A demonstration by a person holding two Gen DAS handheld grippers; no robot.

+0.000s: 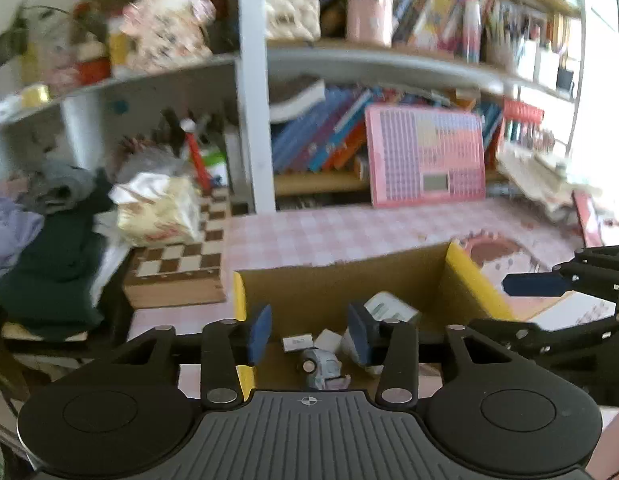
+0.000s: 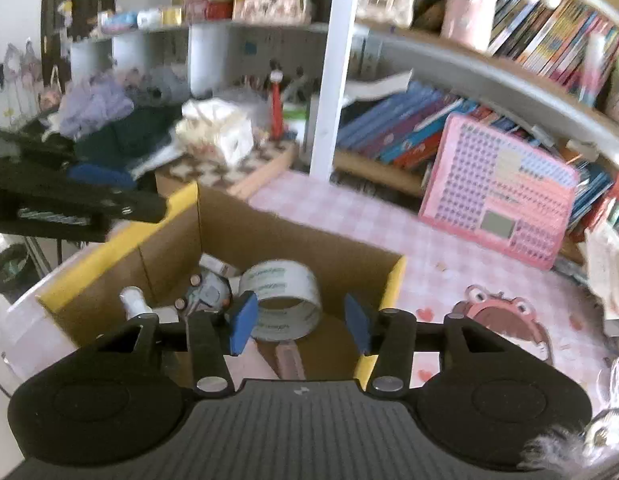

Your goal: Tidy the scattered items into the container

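An open cardboard box point(image 1: 329, 284) with yellow rims stands on the pink checked tablecloth. My left gripper point(image 1: 309, 334) hovers over its near edge, open, with nothing between the blue pads. Below it lie a small white carton point(image 1: 296, 342), a grey toy point(image 1: 321, 364) and a white pack point(image 1: 389, 308). In the right wrist view the box point(image 2: 269, 236) holds a roll of clear tape point(image 2: 283, 300), a small white bottle point(image 2: 133, 300) and a pink item point(image 2: 289, 360). My right gripper point(image 2: 299, 324) is open and empty above them. Each gripper shows at the edge of the other's view.
A wooden chessboard case point(image 1: 177, 264) with a tissue pack point(image 1: 157, 212) on it sits left of the box, beside piled clothes point(image 1: 49, 240). A pink board point(image 1: 425, 160) leans on the bookshelf behind. A white shelf post point(image 1: 251, 80) rises at the back. A frog mat point(image 2: 497, 312) lies to the right.
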